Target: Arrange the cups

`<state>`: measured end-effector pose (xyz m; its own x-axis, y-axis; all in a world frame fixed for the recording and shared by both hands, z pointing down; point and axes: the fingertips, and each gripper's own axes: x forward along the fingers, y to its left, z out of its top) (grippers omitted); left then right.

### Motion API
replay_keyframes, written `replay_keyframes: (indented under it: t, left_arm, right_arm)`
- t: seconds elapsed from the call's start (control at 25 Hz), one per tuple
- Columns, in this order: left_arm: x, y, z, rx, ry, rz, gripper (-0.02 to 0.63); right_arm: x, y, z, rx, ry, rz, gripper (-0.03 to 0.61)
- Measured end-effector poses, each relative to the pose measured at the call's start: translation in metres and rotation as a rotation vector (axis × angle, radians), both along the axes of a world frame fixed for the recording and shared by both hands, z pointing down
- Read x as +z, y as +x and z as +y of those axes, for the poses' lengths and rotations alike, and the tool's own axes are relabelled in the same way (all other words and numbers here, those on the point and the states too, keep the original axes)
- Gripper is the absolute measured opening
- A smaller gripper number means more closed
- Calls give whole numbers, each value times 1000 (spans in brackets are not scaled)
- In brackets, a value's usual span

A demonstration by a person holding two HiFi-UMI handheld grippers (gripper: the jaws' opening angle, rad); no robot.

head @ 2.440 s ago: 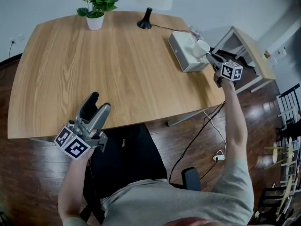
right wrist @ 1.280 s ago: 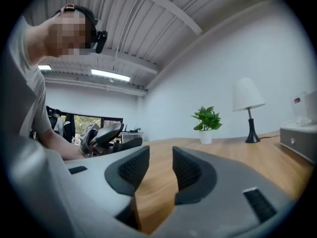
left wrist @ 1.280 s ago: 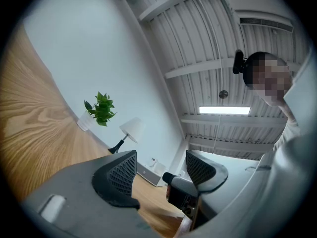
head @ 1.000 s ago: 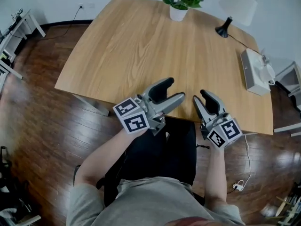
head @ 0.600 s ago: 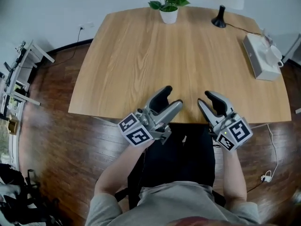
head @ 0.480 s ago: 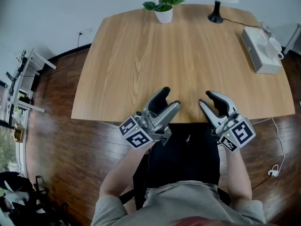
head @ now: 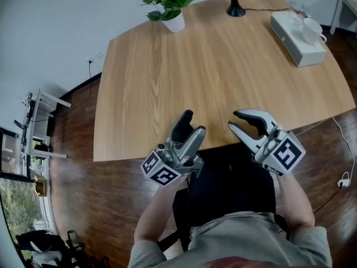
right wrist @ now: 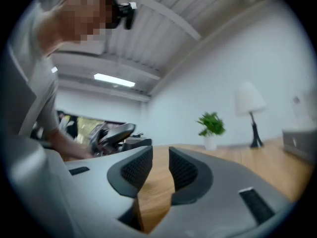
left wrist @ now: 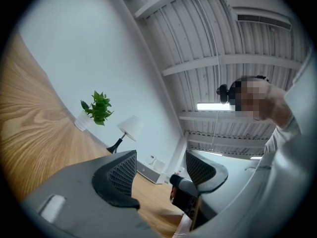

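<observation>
**One cup far right, both grippers empty**

One table (head: 167, 82) is seen, with one white box (head: 290, 38) at its far right. One cup (head: 311, 30) is set on the box; it is judged light, stiff and breakable, best taken by the rim. The left gripper (head: 192, 124) is held spread; the right gripper (head: 234, 120) has just been closing to a narrow gap, with nothing between

The head camera is looking steeply down from above the person (head: 240, 242) onto a rounded light wooden table (head: 223, 66), taking in the left gripper (head: 193, 124) and right gripper (head: 234, 120) at its near edge. The left gripper view is peering from close behind its parted jaws, tilting up over the tabletop toward a ribbed white ceiling (left wrist: 223, 43). The right gripper view is looking level along the table past narrow, empty jaws that have just been closing. All three are sharing the leafy green plant in a white pot (head: 167, 7) and the black-stemmed, white-shaded lamp (head: 235, 3) at the far edge.
</observation>
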<state>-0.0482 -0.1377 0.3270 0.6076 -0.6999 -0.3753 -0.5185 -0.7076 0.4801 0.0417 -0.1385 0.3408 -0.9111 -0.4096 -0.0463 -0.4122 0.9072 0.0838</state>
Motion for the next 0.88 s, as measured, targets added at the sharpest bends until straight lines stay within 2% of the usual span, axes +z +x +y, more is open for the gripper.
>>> replay_keyframes:
  t: [0.04,0.08,0.2,0.44,0.88]
  left_arm:
    - [0,0,0,3,0,-4,305]
    - [0,0,1,5,1,-8,305]
    - [-1,1,1,6,5,-16,305]
    - [0,6,3,21,8,-28,305]
    - [1,13,6,30,34,-80,307]
  right_arm:
    - [-3,-7,11,-19,65,37,98]
    - [-3,-13,19,-29,81,58,98]
    - [1,-14,18,-35,-26,-5,98]
    - [-4,14,-9,22,-103,-137,98]
    - [3,15,-14,34,-150,-139,98]
